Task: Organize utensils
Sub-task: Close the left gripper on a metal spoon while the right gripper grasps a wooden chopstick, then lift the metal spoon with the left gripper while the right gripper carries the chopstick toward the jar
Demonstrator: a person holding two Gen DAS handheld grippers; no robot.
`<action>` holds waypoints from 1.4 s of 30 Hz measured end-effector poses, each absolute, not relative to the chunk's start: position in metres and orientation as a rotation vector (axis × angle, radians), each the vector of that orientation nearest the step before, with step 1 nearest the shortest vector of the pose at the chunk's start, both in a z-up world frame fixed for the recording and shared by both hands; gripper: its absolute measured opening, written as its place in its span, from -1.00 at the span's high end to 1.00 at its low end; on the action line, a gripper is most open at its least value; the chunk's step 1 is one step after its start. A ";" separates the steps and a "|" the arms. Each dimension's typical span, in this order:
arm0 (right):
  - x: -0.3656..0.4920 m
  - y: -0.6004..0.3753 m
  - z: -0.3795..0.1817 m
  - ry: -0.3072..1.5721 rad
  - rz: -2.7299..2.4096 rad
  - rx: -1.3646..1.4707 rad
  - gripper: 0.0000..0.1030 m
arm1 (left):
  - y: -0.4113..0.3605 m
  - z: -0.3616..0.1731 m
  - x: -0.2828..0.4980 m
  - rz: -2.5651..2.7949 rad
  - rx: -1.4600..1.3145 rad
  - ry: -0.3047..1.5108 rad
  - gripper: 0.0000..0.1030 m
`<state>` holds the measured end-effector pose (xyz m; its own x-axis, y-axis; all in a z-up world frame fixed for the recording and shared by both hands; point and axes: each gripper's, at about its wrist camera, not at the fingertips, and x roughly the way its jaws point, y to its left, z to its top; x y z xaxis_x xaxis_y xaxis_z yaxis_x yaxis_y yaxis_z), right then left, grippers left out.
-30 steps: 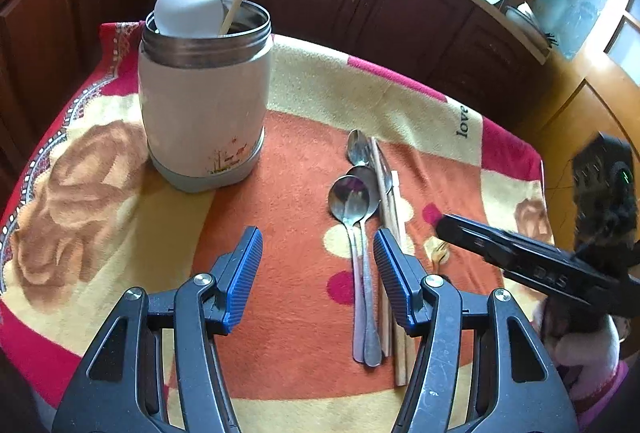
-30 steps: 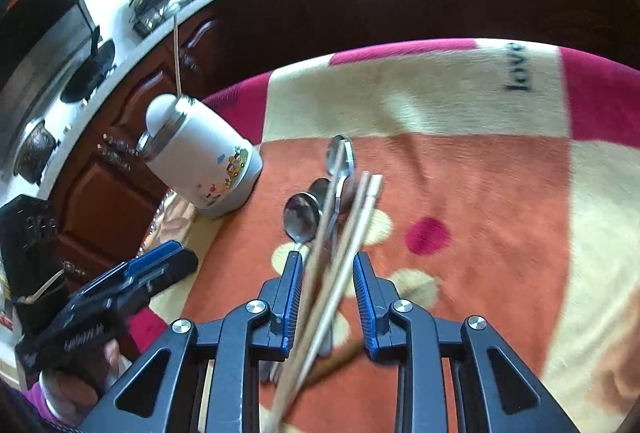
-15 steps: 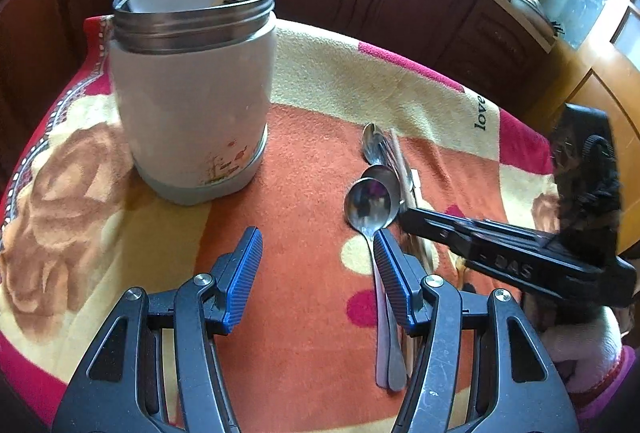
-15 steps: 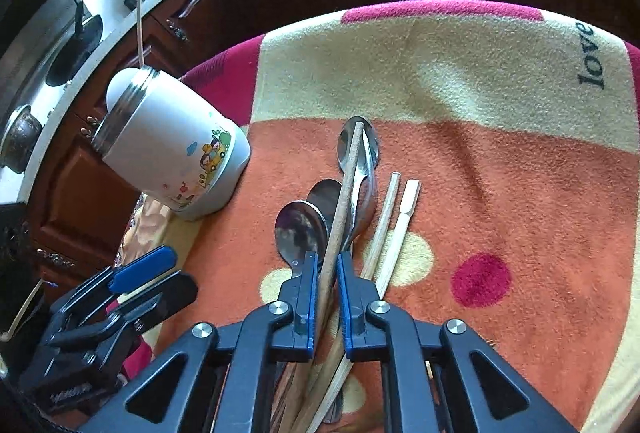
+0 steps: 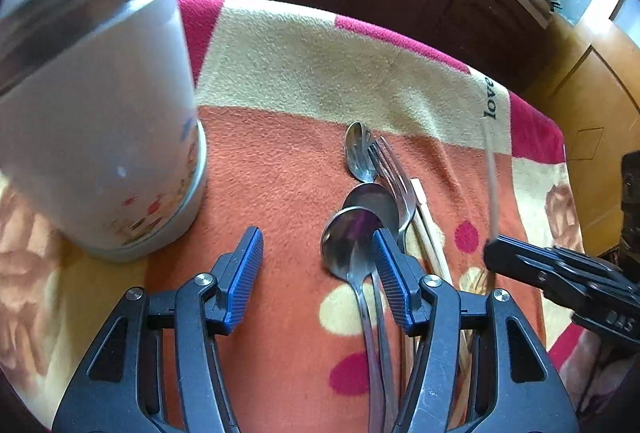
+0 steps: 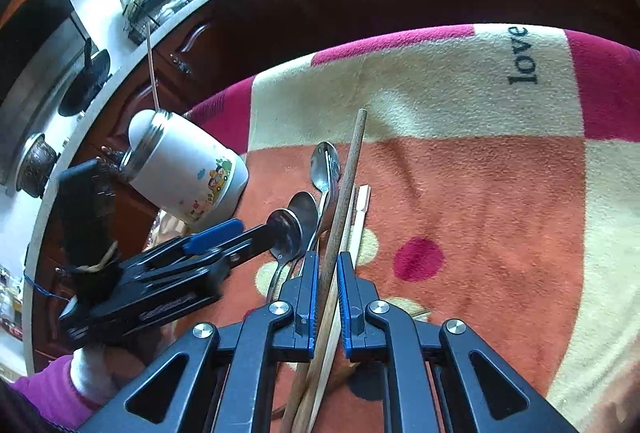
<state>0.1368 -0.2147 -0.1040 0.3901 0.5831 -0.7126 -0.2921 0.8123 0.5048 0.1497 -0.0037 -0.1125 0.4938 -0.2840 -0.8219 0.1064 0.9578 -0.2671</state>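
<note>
1. A chopstick (image 6: 347,193) is now clamped in the right tool (image 6: 328,297) and raised off the blanket (image 6: 500,217).
2. The left tool (image 5: 318,273), nothing gripped, is being narrowed over the spoons (image 5: 352,241); the jar (image 5: 96,121) is waiting nearby.

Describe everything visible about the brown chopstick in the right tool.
The brown chopstick is a slim, round, wood-like stick with a blunt far end. The right tool is shut on it partway along, its blue pads pressing both sides. It points away, its far end raised over the blanket, crossing above the fork and pale chopsticks.
</note>
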 end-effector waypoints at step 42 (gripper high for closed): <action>0.195 -0.224 -0.145 1.119 0.491 0.653 0.67 | 0.044 -0.118 0.112 -0.292 -0.264 1.096 0.42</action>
<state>0.1951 -0.2243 -0.1453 0.3652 0.6590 -0.6575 -0.0374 0.7161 0.6970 0.1120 0.0441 -0.1176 0.4261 -0.3598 -0.8300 0.1015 0.9307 -0.3514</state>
